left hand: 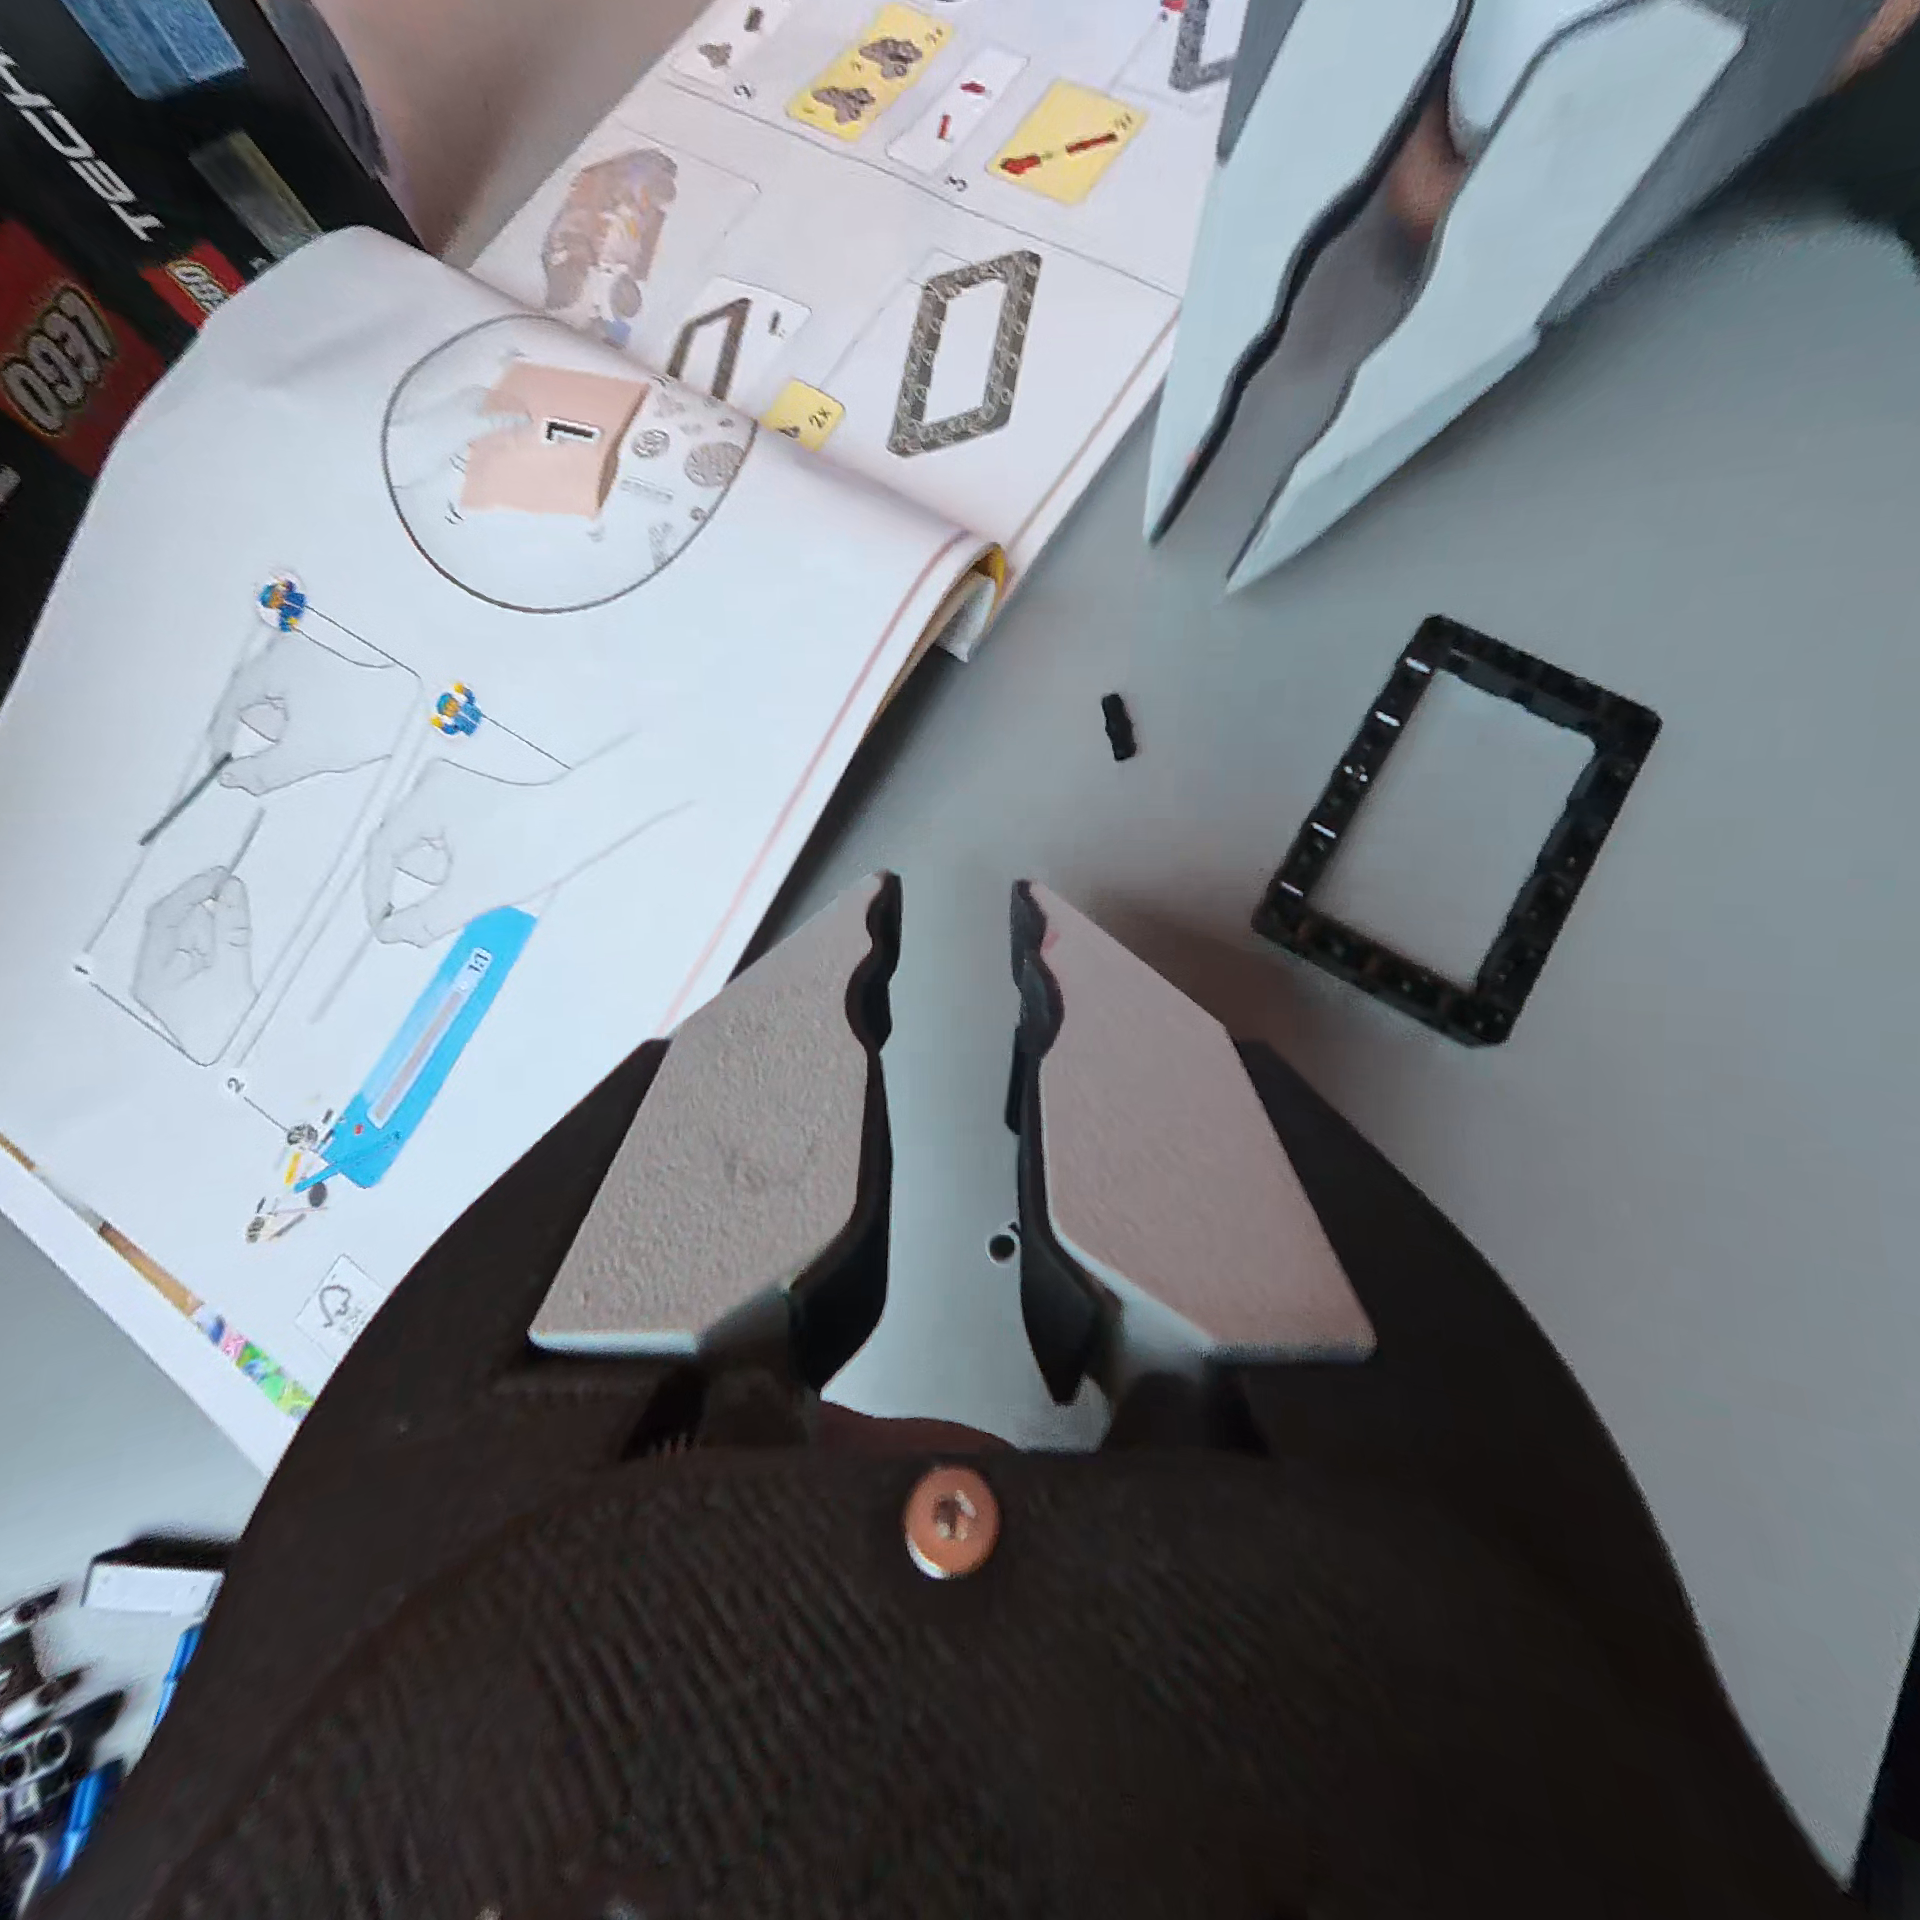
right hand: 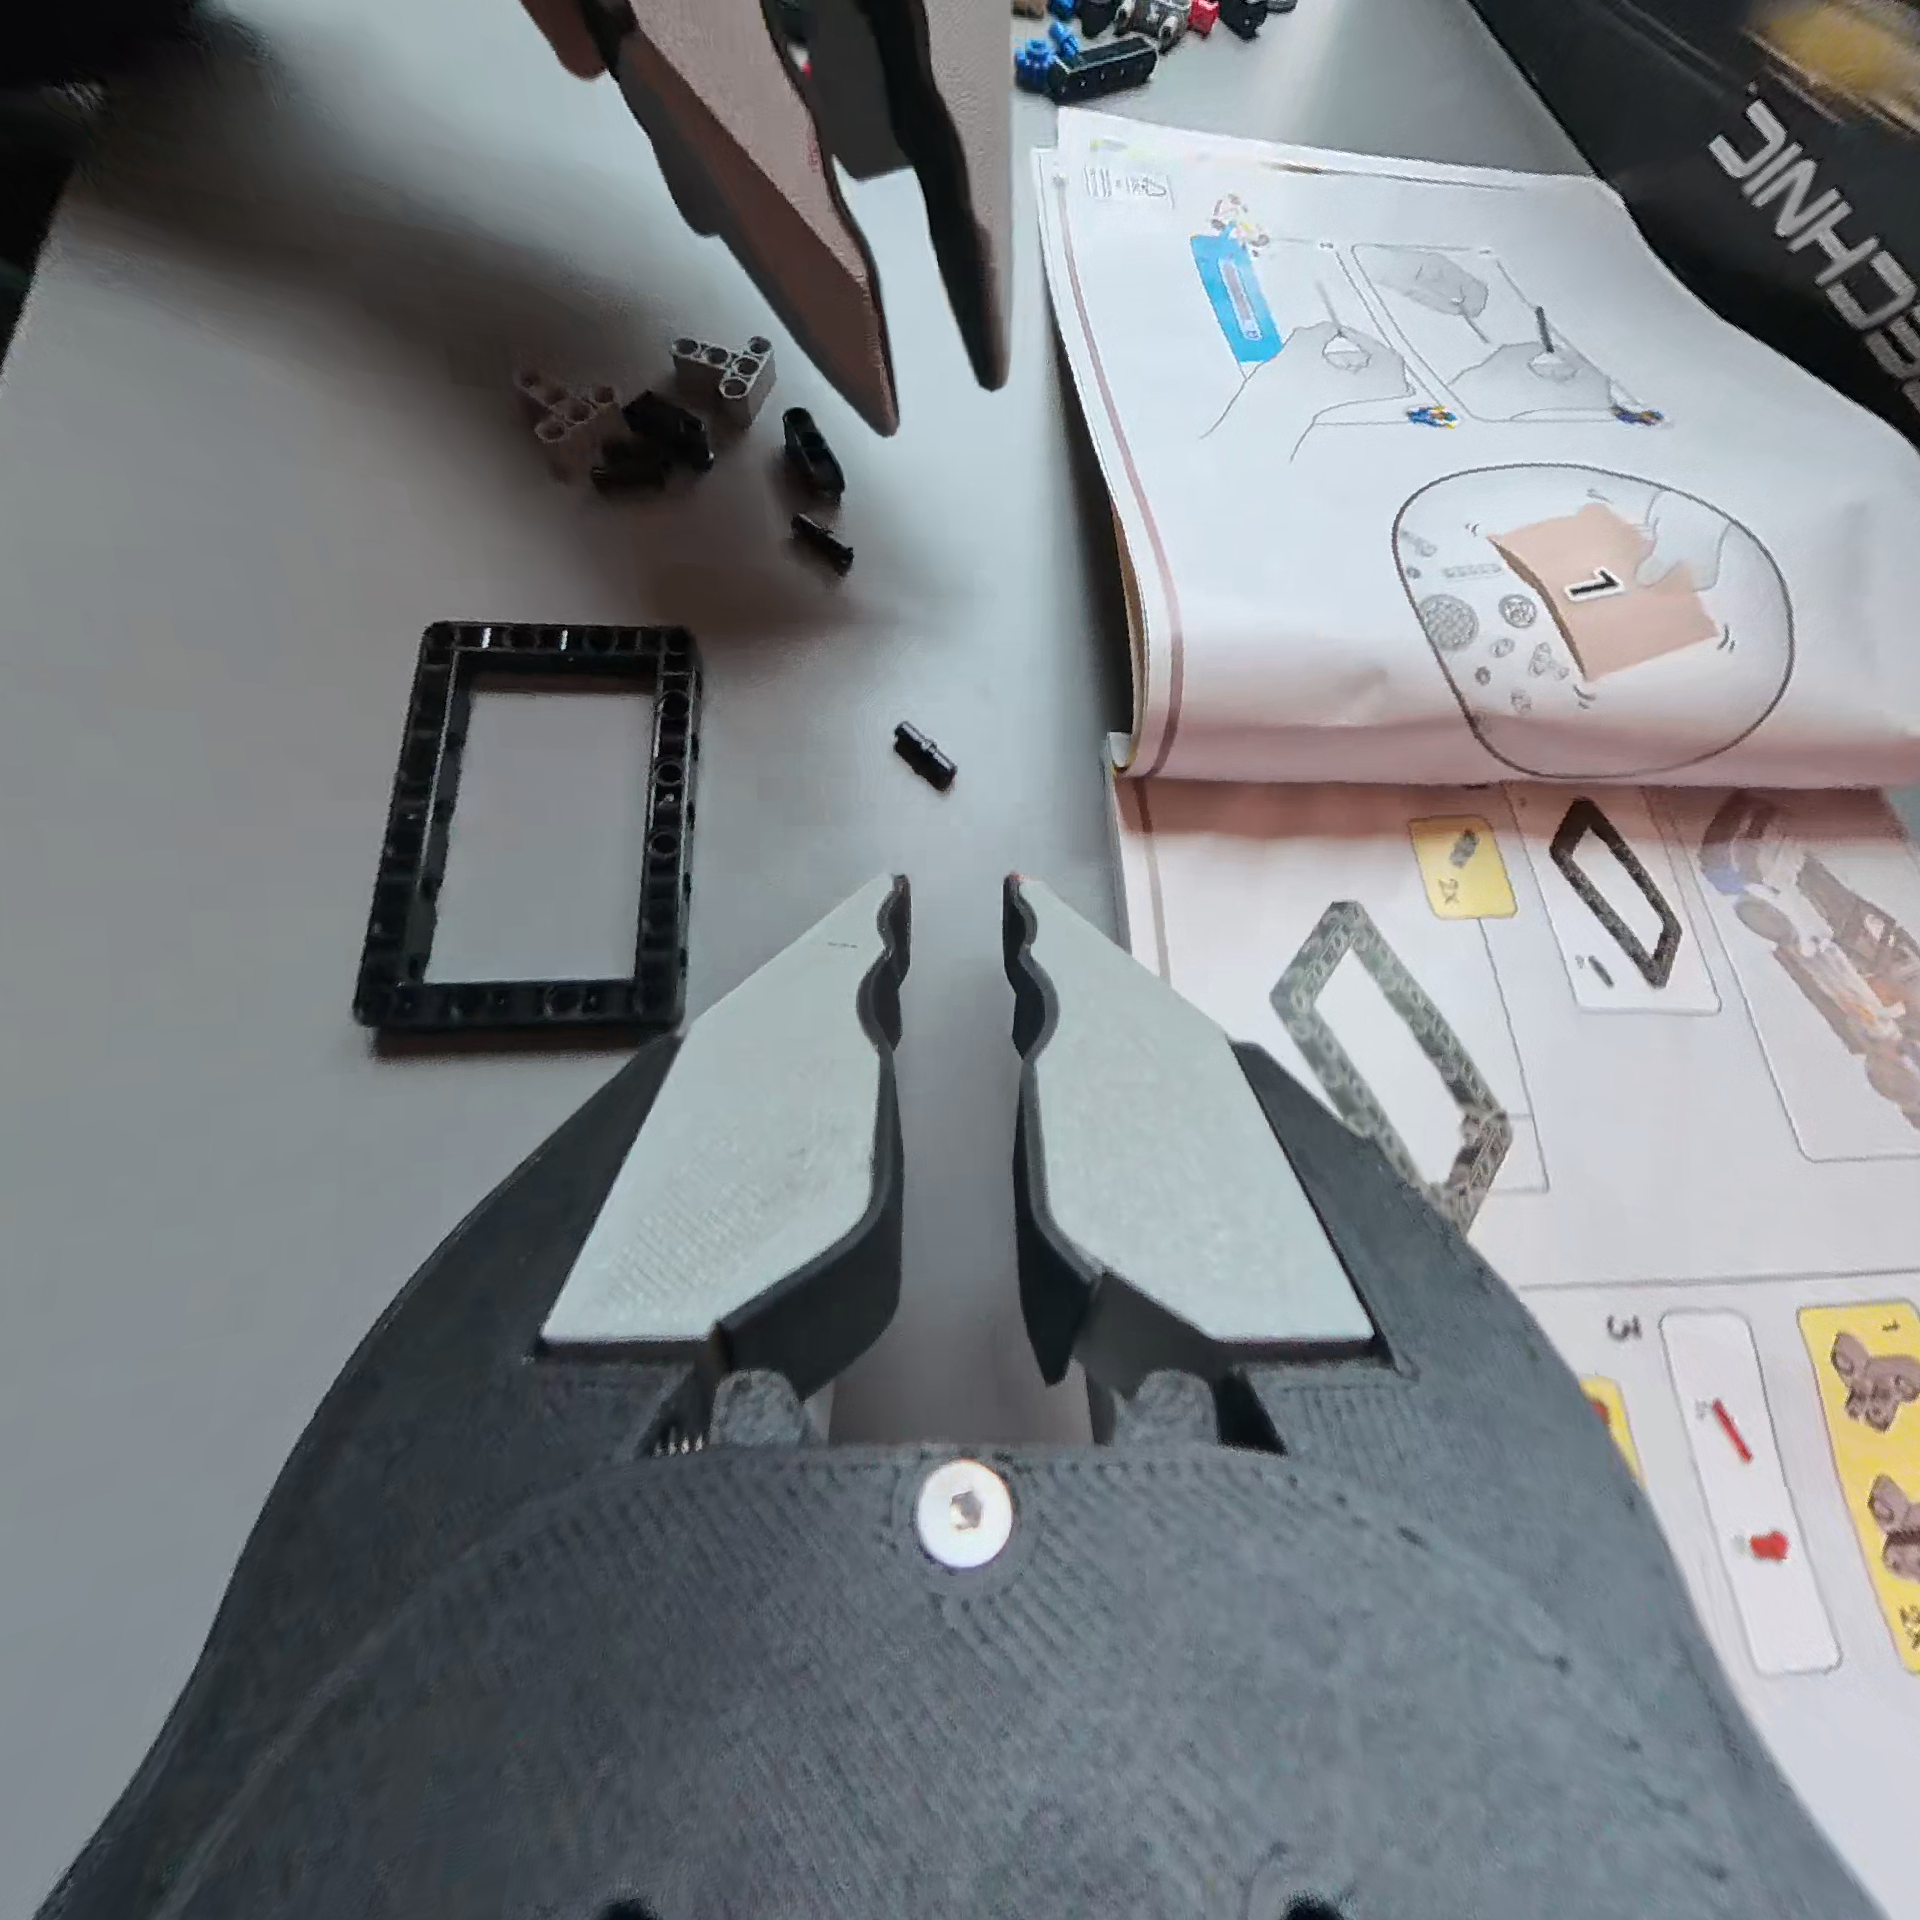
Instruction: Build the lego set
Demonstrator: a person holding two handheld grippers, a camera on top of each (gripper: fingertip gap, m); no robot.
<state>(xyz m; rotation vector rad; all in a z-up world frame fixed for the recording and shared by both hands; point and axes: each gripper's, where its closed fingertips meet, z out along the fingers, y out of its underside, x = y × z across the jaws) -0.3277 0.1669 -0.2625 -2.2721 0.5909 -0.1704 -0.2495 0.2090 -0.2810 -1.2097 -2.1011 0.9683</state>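
A black rectangular plastic lego frame with rows of pin holes (right hand: pixel 530 826) is lying flat on the pale grey tabletop (right hand: pixel 260 1195), empty inside; a small black plastic connector pin (right hand: pixel 925 755) is lying just beside it, apart from it, between the frame and the near edge of the open paper instruction booklet (right hand: pixel 1455 623); a second black pin (right hand: pixel 823 543) is lying farther along the table, near a loose cluster of two light grey holed connector blocks and a few black pieces (right hand: pixel 644 416). The right gripper (right hand: pixel 956 883) is hovering over the table with its grey fingers parted and nothing between them, its tips pointing toward the lone pin. The left gripper (left hand: pixel 956 888) is likewise hanging released and empty, its tips near the same pin (left hand: pixel 1118 725) and the frame (left hand: pixel 1455 831), opposite the right gripper (left hand: pixel 1205 551). The booklet (left hand: pixel 468 727) is lying spread open along one side of the table, one page curling up; a dark printed cardboard box (left hand: pixel 94 260) is standing behind it at the table's edge. More loose pieces, blue, black and red as far as the blur allows, are sitting in a heap (right hand: pixel 1122 42) toward the far corner.
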